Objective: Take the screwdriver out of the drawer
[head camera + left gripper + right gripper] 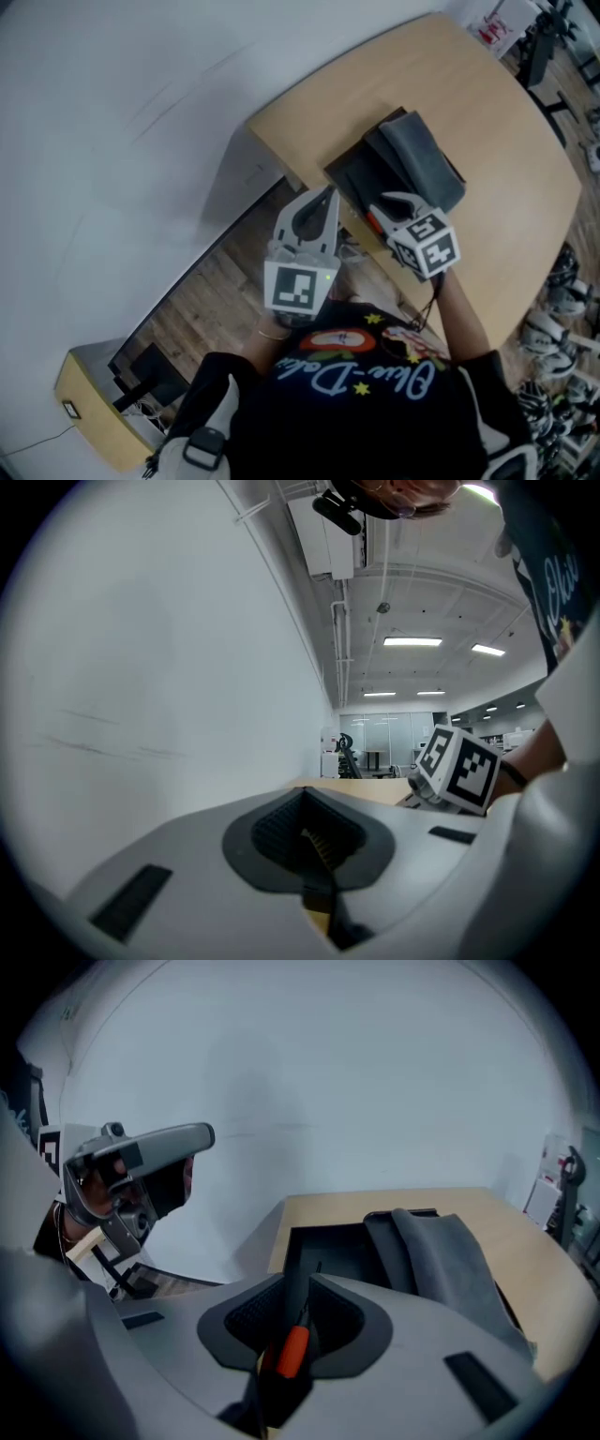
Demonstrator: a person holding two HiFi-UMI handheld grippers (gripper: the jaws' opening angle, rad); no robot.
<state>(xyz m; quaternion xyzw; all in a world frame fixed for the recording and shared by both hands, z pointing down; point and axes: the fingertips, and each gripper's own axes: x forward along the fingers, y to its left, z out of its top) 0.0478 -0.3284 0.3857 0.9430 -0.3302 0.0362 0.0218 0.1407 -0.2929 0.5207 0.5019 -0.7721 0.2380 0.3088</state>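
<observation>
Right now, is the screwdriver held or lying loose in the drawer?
Held: the right gripper is clamped on the screwdriver by its orange handle, its tip pointing over the open drawer.

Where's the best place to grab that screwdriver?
Probably the screwdriver by its orange handle, from behind, squeezing across its sides: that part is thicker than the thin shaft pointing toward the drawer. The right gripper holds it so.

I'm counting two grippers in my hands: one left gripper (328, 199), one right gripper (398, 202). One screwdriver (292, 1349), orange-handled. One black drawer (352, 178), one grey cloth (422, 159), one wooden table (506, 141). And on the floor, one small cabinet (94, 403).
</observation>
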